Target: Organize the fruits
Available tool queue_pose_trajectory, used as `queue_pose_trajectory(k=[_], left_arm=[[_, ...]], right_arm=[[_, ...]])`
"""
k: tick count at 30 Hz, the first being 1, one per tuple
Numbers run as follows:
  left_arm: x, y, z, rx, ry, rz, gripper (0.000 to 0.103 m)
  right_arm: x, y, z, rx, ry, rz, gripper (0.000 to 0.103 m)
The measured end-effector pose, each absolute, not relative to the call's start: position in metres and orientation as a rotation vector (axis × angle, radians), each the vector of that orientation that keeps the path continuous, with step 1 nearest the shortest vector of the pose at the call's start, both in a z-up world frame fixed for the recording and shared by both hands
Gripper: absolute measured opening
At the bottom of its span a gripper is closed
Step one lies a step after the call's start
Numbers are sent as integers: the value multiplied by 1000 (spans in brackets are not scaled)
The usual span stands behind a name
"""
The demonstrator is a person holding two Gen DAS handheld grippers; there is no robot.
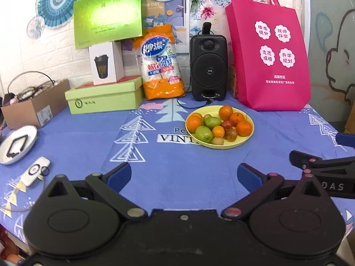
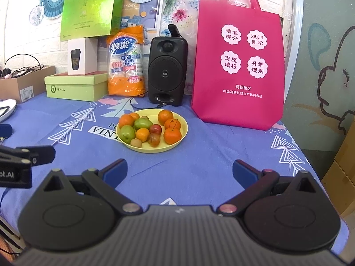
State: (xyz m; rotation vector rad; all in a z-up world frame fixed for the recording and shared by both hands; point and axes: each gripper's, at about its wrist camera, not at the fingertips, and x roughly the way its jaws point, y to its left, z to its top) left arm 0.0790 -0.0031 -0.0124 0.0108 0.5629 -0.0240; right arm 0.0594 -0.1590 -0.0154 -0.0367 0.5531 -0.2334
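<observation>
Two hand-held grippers hover with fingers spread wide over a blue tablecloth, a plate of fruit ahead of them.

The left gripper (image 1: 183, 175) and the right gripper (image 2: 180, 170) are side by side, both empty, blue pads well apart, with bare cloth between and just beyond the fingers. Farther on, near the middle of the table, a yellow plate (image 2: 180, 140) holds oranges (image 2: 172, 135), green fruits (image 2: 127, 134), small reddish fruits (image 2: 154, 139) and a small brown fruit (image 2: 136, 143). Behind the plate a black speaker (image 2: 167, 71) stands, its cable lying near the far rim. A pink tote bag (image 2: 239, 66) stands far right, close to the table's right edge (image 2: 310, 161). Green boxes (image 1: 104, 96), a cup box (image 1: 106, 63) and a pack of paper cups (image 1: 163, 64) line the far left. A cardboard box (image 1: 33, 108), a metal dish (image 1: 18, 144) and a small white device (image 1: 35, 174) sit by the left edge.
</observation>
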Motion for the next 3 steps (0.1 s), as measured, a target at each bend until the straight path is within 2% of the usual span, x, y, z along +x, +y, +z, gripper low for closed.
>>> queue_pose_trajectory(k=[3], left_arm=[[77, -3, -14, 21, 555, -18, 103]], right_arm=[[61, -159, -17, -38, 558, -230, 103]])
